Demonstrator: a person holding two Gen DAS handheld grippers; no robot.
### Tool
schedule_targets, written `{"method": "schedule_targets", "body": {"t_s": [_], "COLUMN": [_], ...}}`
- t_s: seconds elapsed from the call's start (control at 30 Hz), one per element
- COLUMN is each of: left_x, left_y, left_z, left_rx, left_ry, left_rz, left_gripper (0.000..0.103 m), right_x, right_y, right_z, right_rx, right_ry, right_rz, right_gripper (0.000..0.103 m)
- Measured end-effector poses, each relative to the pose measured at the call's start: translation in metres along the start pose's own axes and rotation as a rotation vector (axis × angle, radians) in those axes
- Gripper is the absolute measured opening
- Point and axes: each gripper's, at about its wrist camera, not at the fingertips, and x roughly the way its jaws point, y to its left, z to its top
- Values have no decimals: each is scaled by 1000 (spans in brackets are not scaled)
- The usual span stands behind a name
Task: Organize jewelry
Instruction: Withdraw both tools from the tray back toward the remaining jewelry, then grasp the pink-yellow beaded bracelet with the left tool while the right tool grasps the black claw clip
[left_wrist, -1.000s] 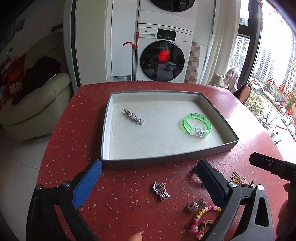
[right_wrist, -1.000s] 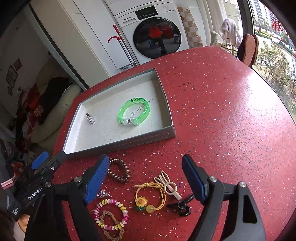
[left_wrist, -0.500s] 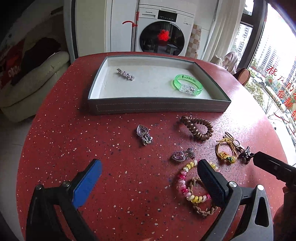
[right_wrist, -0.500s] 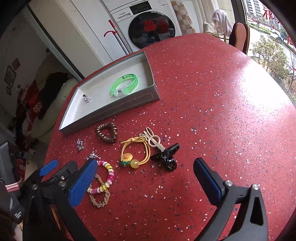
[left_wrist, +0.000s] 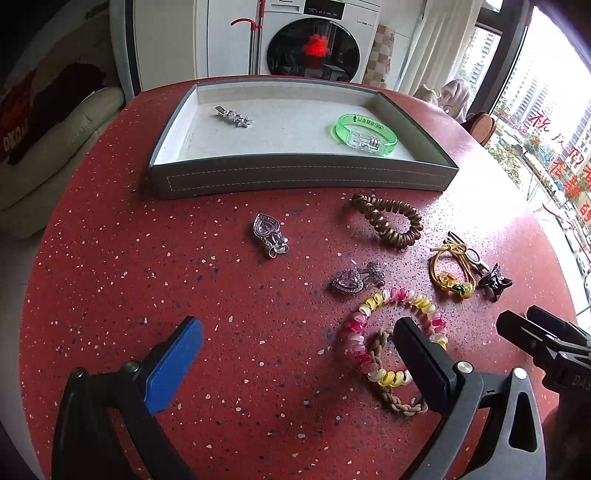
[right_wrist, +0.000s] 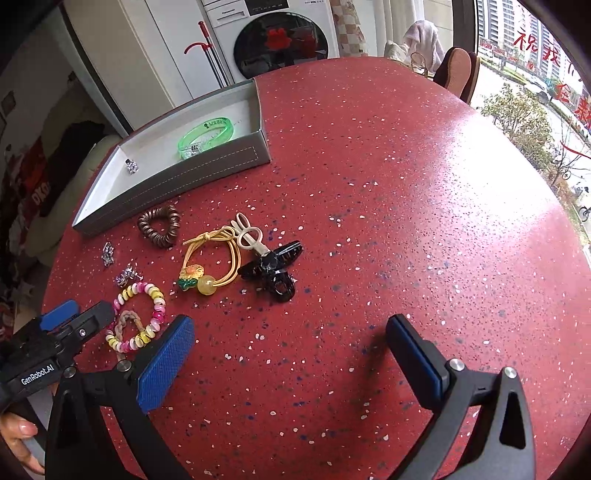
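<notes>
A grey tray (left_wrist: 303, 177) (right_wrist: 207, 173) holds a green bangle (left_wrist: 365, 134) (right_wrist: 205, 134) and a silver star clip (left_wrist: 232, 116). On the red table in front of it lie two heart pendants (left_wrist: 269, 232) (left_wrist: 354, 278), a brown coil tie (left_wrist: 388, 221) (right_wrist: 159, 225), a yellow flower tie (right_wrist: 210, 262), a black claw clip (right_wrist: 273, 269), and a pink-yellow bead bracelet (left_wrist: 399, 332) (right_wrist: 138, 317) over a braided band. My left gripper (left_wrist: 299, 347) is open, its right finger over the bracelet. My right gripper (right_wrist: 290, 339) is open above bare table, below the claw clip.
The round red table's rim (right_wrist: 554, 206) curves away to the right. A washing machine (left_wrist: 314, 40) and a cream sofa (left_wrist: 55, 147) stand beyond the table. A chair back (right_wrist: 458, 70) shows at the far edge.
Both grippers pulled back from the tray and dipped lower, so the loose jewelry came into view ahead of them. The right jaws spread wider.
</notes>
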Motion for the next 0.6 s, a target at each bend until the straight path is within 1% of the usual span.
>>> {"method": "schedule_targets", "body": {"t_s": [0.17, 0.33, 0.37, 0.4, 0.47, 0.5, 0.6], "left_x": [4, 4, 4, 4, 4, 4, 4], "left_y": [-3, -9, -10, -10, -12, -13, -15], "left_z": [3, 6, 5, 6, 6, 7, 7], "left_rx": [22, 45, 49, 52, 55, 58, 71], "left_ry": [13, 12, 10, 11, 12, 11, 6], "left_rz": [17, 26, 25, 22, 22, 26, 30], "left_gripper": [103, 103, 101, 96, 96, 96, 90], "right_x": [1, 2, 3, 4, 6, 8, 12], "right_y": [1, 4, 5, 6, 8, 9, 13], "right_z": [-3, 5, 7, 9, 12, 14, 17], "right_rx": [-13, -34, -41, -48, -59, -65, -81], "right_ry": [1, -13, -16, -18, -22, -22, -19], "right_rz": [-19, -39, -47, -56, -67, -70, -75], "right_gripper": [103, 103, 103, 103, 102, 99, 92]}}
